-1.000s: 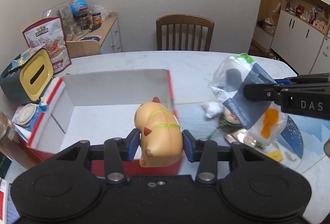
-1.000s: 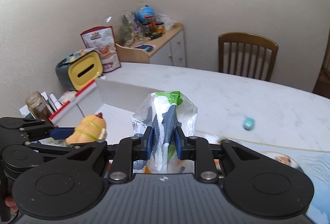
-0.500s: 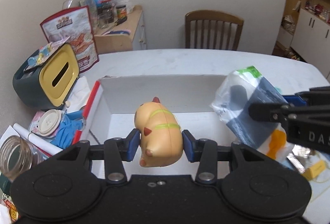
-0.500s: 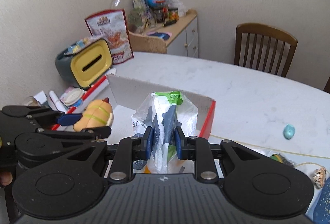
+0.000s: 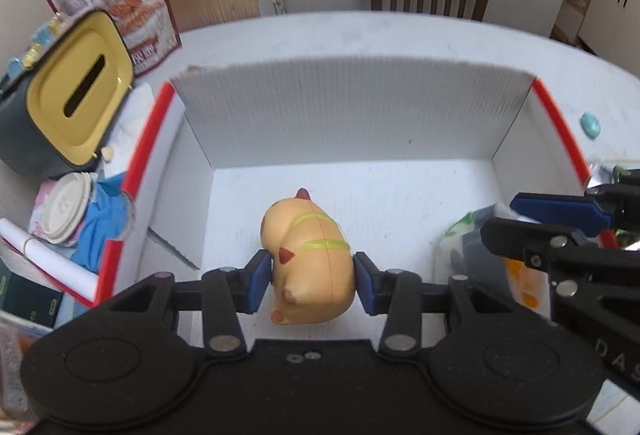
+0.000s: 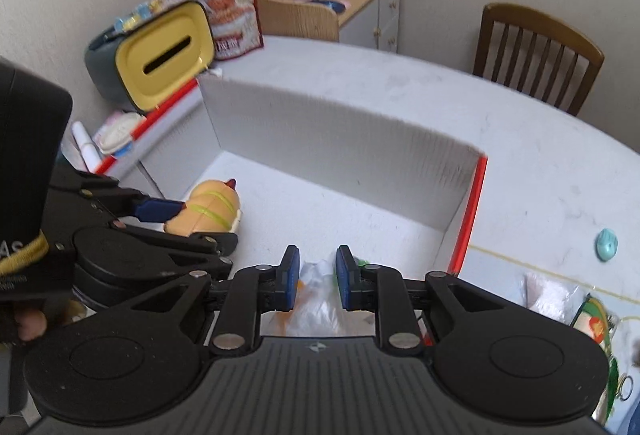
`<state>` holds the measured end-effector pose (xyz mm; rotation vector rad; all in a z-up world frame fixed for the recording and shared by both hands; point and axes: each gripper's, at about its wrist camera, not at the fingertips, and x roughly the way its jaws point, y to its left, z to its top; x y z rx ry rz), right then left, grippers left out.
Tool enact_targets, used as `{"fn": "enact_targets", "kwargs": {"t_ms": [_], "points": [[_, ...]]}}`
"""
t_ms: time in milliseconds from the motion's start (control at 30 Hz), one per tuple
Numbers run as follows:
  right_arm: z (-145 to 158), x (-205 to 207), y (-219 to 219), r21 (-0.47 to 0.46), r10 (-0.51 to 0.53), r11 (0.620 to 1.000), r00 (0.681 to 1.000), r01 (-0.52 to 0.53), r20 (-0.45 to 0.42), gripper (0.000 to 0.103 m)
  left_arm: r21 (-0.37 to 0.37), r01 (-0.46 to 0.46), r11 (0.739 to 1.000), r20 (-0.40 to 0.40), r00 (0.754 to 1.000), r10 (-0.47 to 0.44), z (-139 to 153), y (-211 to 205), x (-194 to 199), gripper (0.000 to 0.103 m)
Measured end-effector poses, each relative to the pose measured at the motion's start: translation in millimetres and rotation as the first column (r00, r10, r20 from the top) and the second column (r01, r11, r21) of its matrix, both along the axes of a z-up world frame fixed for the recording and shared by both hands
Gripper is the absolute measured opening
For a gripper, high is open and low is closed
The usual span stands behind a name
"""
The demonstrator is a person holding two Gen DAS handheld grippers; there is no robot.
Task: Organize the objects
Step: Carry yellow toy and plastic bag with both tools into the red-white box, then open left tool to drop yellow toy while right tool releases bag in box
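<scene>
Found a white table [image 5: 400,35] carrying an open white box [image 5: 352,107] with red-trimmed side walls, set toward the table's left edge.

Noted a thin plastic bag [image 6: 320,299] of small goods low in the box's near right corner. Judged it light, limp and slippery, with loose contents apt to shift. Judged the gathered top the only sound place to hold it, not the slack sides.

Recorded the right gripper [image 6: 318,277] with its pads close on either side of the bag's top. Could not tell whether pinching the film or slackened off it.

Noted a small tan toy animal [image 5: 310,259] with green stripes inside the box, toward its near left part and low over the floor. Could not confirm contact with the floor. Judged it hard, smooth, rounded and light, hence prone to squirting out of a shallow pinch. Judged the widest part of the body, flank to flank, the correct hold.

Recorded the left gripper [image 5: 313,285] clamped on the toy at exactly those flanks, both pads touching. Judged opening over the box floor safe, though some rolling likely on that rounded belly.
</scene>
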<state>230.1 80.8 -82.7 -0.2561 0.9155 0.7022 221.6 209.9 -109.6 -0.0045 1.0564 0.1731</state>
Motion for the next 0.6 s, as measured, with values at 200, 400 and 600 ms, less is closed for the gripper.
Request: {"fn": "enact_targets", "kwargs": {"t_ms": [200, 400, 600], "points": [[-9, 5, -6, -0.002, -0.005, 1.0, 0.999, 0.005, -0.032, 0.02, 0.001, 0.035, 0.999, -0.061, 0.998, -0.035, -12, 0, 10, 0.044], [-11, 3, -5, 0.001, 0.014, 1.0, 0.999, -0.014, -0.043, 0.02, -0.003, 0.059, 0.998, -0.127, 0.99, -0.059, -20, 1, 21, 0.044], [-7, 3, -11, 0.012, 0.019, 1.0, 0.999, -0.019, -0.05, 0.021, -0.019, 0.078, 0.997, -0.164, 0.983, -0.08, -22, 0, 24, 0.062]]}}
